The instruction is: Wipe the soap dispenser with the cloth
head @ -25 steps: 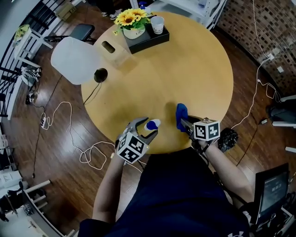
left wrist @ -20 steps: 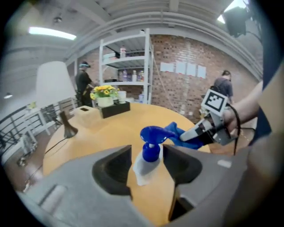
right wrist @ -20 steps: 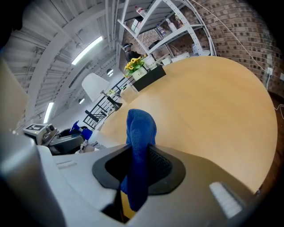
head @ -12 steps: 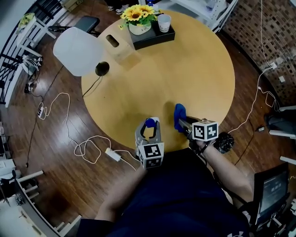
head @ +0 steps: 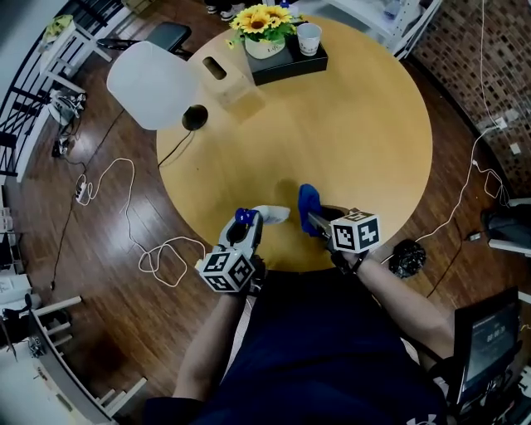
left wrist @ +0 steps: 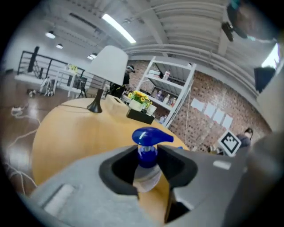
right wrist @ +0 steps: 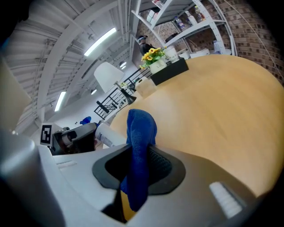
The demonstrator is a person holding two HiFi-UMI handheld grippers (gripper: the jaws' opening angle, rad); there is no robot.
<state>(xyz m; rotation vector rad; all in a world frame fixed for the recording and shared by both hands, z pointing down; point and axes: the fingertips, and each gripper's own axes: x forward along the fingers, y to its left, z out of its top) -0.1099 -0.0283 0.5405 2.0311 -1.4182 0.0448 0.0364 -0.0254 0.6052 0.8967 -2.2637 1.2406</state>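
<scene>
With its jaws just closed on the pump neck, my left hand-held gripper (head: pixel 248 222) holds the soap dispenser (head: pixel 270 214) over the bench's (head: pixel 357 141) near edge, white body turned towards the blue cloth (head: pixel 308 199) pinched in my right hand-held gripper (head: pixel 314 218), presumably ready for wiping.

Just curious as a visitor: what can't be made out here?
Base of the soap dispenser: left gripper view, behind the left hand-held gripper, whose jaws have just closed on its neck.
Print on its label: right gripper view, too small, blurred.
Lower end of the cloth: right gripper view, behind the right hand-held gripper.
Shelves: head view, cut by top edge.
</scene>
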